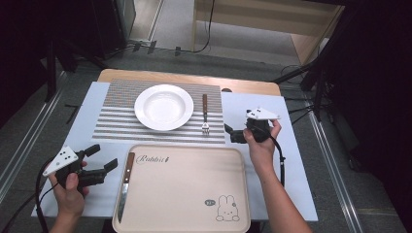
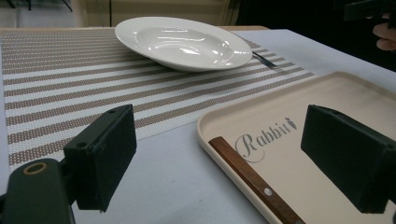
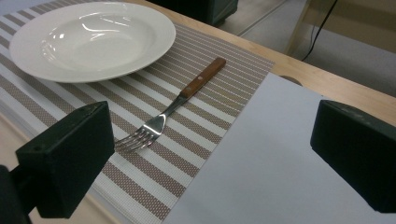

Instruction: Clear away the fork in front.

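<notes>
A white plate (image 1: 163, 107) sits on a striped placemat (image 1: 121, 121). To the right of the plate a wooden-handled fork (image 1: 205, 114) lies on the mat, tines toward me. A knife (image 1: 125, 187) with a wooden handle rests along the left side of a beige tray (image 1: 194, 194). My left gripper (image 1: 102, 158) is open just left of the tray, its jaws apart in front of the knife handle (image 2: 254, 182). My right gripper (image 1: 232, 133) is open to the right of the fork (image 3: 182, 95), with nothing between its jaws.
A white sheet (image 1: 272, 160) covers the table under the mat and tray. The wooden table edge (image 1: 194, 80) shows at the back. The tray bears a rabbit drawing (image 1: 227, 209). Dark stands and cables stand on the floor around the table.
</notes>
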